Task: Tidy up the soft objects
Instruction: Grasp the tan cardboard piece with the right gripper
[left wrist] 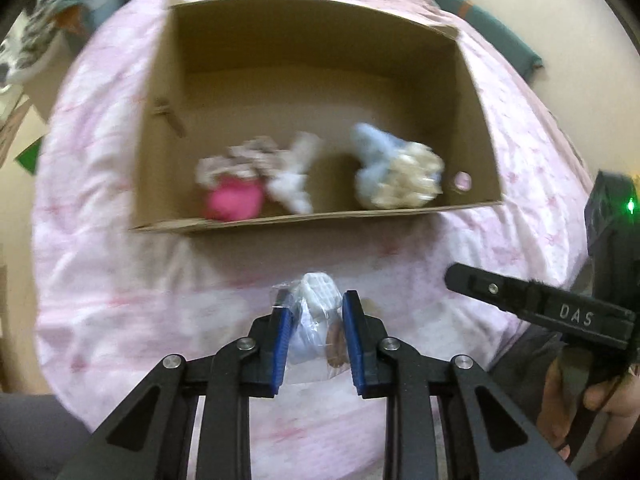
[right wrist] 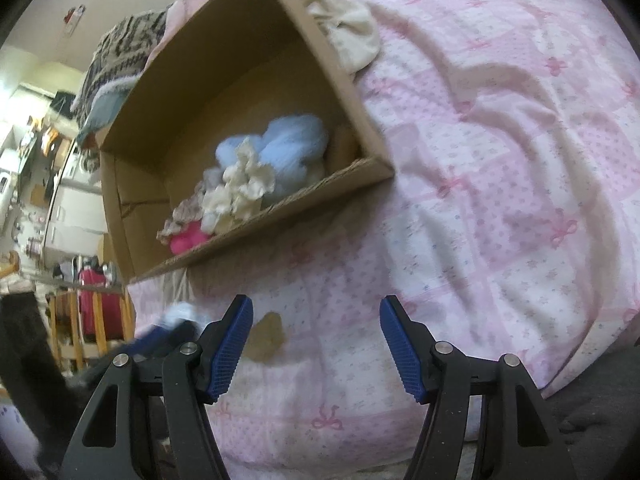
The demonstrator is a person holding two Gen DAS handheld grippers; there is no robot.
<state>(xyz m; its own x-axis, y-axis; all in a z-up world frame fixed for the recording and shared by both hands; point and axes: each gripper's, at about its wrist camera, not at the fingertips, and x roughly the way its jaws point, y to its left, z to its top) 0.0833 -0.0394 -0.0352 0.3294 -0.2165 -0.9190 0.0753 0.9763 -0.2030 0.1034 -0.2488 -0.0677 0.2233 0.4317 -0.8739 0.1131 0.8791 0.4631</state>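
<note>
Your left gripper (left wrist: 314, 336) is clamped on a clear plastic packet (left wrist: 310, 320) holding something white and soft, just above the pink bedspread (left wrist: 120, 280) and short of the cardboard box (left wrist: 168, 120). Only the left wrist view shows this packet clearly; the right wrist view catches just a white-and-dark blur of it at its left edge.

Your right gripper (right wrist: 316, 340) stands wide with nothing between its blue pads, over the bedspread and a tan scrap (right wrist: 267, 336) lying there. That view alone shows a cream cloth (right wrist: 352, 36) draped beside the box's far wall.

Inside the box, against its near wall, lie a pink plush (left wrist: 234, 200), a frilly patterned piece (left wrist: 240, 156), a white fluffy item (left wrist: 292, 176), a light blue plush (left wrist: 372, 148) and a cream ruffled piece (left wrist: 412, 180). Motion blur softens them all in the left view; what each is cannot be told. A brown shape (left wrist: 336, 346) shows through the packet, unclear. Your right hand (left wrist: 592, 396) is cut off at the frame edge.
</note>
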